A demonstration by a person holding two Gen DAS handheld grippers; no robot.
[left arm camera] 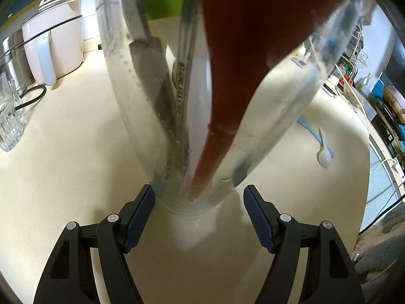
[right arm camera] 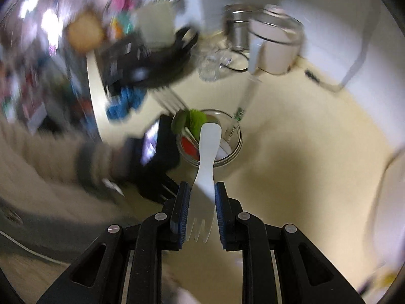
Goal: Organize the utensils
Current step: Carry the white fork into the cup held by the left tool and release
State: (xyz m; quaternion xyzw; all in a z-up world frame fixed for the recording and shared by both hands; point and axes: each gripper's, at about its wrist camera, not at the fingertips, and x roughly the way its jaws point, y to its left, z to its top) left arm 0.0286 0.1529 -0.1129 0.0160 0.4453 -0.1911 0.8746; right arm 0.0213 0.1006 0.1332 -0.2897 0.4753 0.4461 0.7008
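Held above the glass jar (right arm camera: 210, 136): a white plastic fork (right arm camera: 205, 167), pinched at its neck between the narrowed pads of the right tool (right arm camera: 201, 210), tines back toward the camera, handle end out over the jar's mouth. Probably light and slightly springy, smooth enough to swivel in a pinch; best gripped across the flat neck, as here.

Already standing in the jar: a red spatula (left arm camera: 227, 76), a steel utensil (left arm camera: 184, 76) stamped along its shaft, a green-headed piece (right arm camera: 196, 119) and one long white handle (right arm camera: 246, 96) leaning out over the rim. Little free room at the mouth, so likely a tight drop between those handles. Glass, hence breakable and easily tipped by a knock.

Spread wide on either side of the jar's base, clear of the glass: the pads of the left tool (left arm camera: 200, 217), gripping nothing.

Left lying toward the right edge of the cream table (left arm camera: 76, 177): a white plastic spoon (left arm camera: 324, 152) across a pale blue utensil (left arm camera: 314, 133). Toward the far left corner: a white electric kettle (left arm camera: 55, 38), its cord, and ribbed drinking glasses (left arm camera: 10, 116) at the left edge. Much of the right view smeared by blur; a sleeve (right arm camera: 76, 162) visible at left.
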